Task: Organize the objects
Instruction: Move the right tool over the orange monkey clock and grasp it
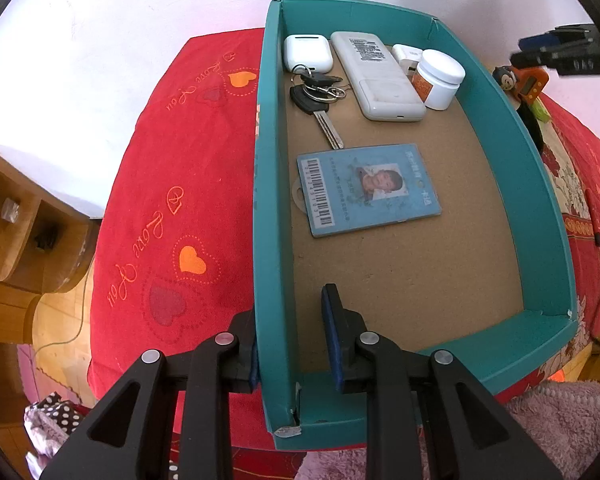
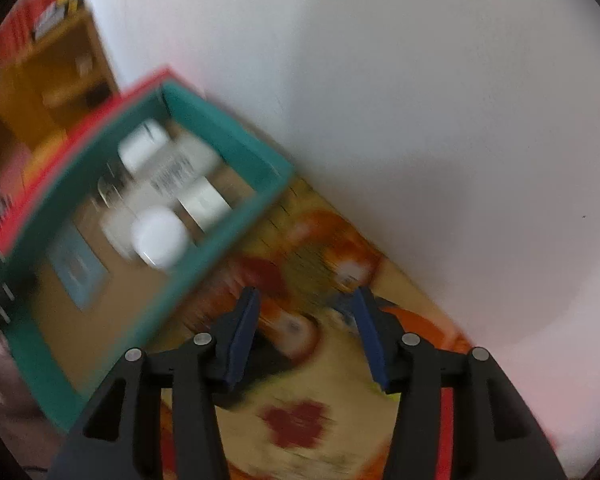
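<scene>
Left gripper [image 1: 294, 344] astride box wall [image 1: 272, 240]

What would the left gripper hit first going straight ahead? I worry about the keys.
Probably the teal box: its left wall sits between the open left gripper fingers. The keys lie farther ahead.

Left gripper [image 1: 294, 344]: low centre of the left wrist view — jaws parted, one finger on each side of a thin wall.
Right gripper [image 2: 306, 336]: low centre of the right wrist view — jaws wide apart, holding nothing, picture blurred.
</scene>
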The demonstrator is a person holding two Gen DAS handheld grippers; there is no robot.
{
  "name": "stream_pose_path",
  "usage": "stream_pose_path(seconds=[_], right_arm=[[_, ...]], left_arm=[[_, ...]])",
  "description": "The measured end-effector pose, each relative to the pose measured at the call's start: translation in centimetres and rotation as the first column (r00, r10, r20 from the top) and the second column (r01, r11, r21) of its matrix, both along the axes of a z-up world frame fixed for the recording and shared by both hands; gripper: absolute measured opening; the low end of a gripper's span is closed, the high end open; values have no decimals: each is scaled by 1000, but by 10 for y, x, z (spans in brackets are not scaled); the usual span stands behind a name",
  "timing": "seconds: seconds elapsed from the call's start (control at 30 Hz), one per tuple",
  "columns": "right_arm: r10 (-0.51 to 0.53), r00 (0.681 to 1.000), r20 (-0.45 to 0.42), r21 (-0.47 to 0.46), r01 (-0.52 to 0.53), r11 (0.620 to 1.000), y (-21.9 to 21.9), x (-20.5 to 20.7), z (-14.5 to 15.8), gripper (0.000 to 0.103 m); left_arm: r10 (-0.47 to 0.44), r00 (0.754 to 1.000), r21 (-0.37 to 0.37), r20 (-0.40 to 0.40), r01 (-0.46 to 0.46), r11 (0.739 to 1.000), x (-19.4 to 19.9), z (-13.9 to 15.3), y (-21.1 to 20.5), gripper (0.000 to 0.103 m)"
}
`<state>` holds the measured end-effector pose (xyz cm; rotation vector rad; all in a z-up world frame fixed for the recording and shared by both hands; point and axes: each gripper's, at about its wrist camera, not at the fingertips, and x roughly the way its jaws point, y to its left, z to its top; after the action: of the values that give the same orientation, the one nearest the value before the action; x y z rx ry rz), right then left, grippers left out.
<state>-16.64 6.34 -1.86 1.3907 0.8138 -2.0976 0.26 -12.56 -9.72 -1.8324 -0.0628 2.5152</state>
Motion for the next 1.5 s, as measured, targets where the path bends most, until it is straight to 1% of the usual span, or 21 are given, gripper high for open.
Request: stream_pose_path(seconds=[0.03, 0.07, 0.2, 0.27, 0.4, 0.47, 0.53, 0.63, 0.77, 0.83, 0.9, 0.93, 0.97, 1.07, 1.13, 1.23, 1.33, 1.37, 1.4, 1.43, 1.5], right_arm=[[25, 1000, -13, 61, -24, 998, 3, -1, -4, 49], [49, 999, -19, 98, -47, 994, 4, -1, -6, 49], [131, 991, -13, 188, -126, 974, 7, -2, -13, 50], [185, 983, 4, 230, -181, 956, 3, 0, -17, 51], [319, 946, 58, 333, -320, 887, -11, 5, -30, 52], [360, 928, 92, 368, -368, 854, -17, 5, -38, 52], [397, 908, 135, 409, -416, 812, -22, 4, -48, 52], [415, 892, 181, 452, -450, 771, -27, -2, -60, 52], [385, 893, 232, 453, -449, 770, -28, -14, -67, 52], [383, 894, 233, 460, -448, 766, -27, -17, -69, 52], [370, 899, 233, 455, -437, 776, -26, -20, -70, 51], [363, 903, 232, 450, -430, 783, -25, -21, -70, 50], [357, 906, 226, 447, -422, 789, -24, -22, -69, 45], [347, 915, 206, 432, -403, 807, -22, -22, -64, 44], [333, 926, 179, 410, -378, 830, -19, -21, -56, 44], [284, 951, 126, 357, -310, 881, -11, -19, -39, 43], [196, 980, 37, 300, -198, 933, -1, -16, -19, 39], [135, 991, -7, 264, -128, 956, 6, -15, -11, 29], [91, 996, -22, 239, -83, 967, 10, -14, -6, 29], [25, 999, -43, 193, -17, 981, 18, -13, 1, 29], [-54, 996, -70, 107, 62, 992, 31, -8, 10, 29]], left_arm=[[0, 1000, 0, 0, 0, 1000, 0, 0, 0, 24], [1, 1000, 1, 0, -1, 1000, 0, 0, 0, 24], [2, 1000, 0, 1, -2, 1000, -1, 0, 0, 24], [1, 1000, 0, 1, -1, 1000, 0, 1, 0, 24], [1, 1000, 0, 1, -1, 1000, 0, 1, 0, 24], [2, 1000, 1, 1, -2, 1000, 0, 0, -1, 24], [4, 1000, 1, 2, -4, 1000, 0, 0, 0, 24], [9, 1000, 1, 3, -9, 1000, -2, 1, 1, 24], [14, 1000, 3, 5, -14, 1000, -3, 1, 0, 24], [17, 1000, 3, 4, -17, 1000, -4, 0, -1, 24], [21, 1000, 4, 3, -21, 1000, -2, 1, -2, 25], [23, 1000, 4, 3, -23, 1000, -1, -1, -4, 25], [24, 1000, 4, 3, -24, 1000, -1, -1, -4, 25], [25, 1000, 4, 2, -25, 1000, -1, -2, -4, 25], [25, 1000, 4, 2, -25, 1000, -1, -2, -4, 25], [24, 1000, 3, 2, -24, 1000, -1, -2, -4, 25], [24, 1000, 4, 2, -24, 1000, -1, -2, -4, 25], [25, 1000, 4, 2, -25, 1000, -1, -2, -4, 25], [25, 1000, 4, 2, -25, 1000, -1, -2, -4, 25], [25, 1000, 4, 2, -25, 1000, -1, -2, -4, 25], [23, 1000, 2, 3, -23, 1000, -1, -2, -4, 25]])
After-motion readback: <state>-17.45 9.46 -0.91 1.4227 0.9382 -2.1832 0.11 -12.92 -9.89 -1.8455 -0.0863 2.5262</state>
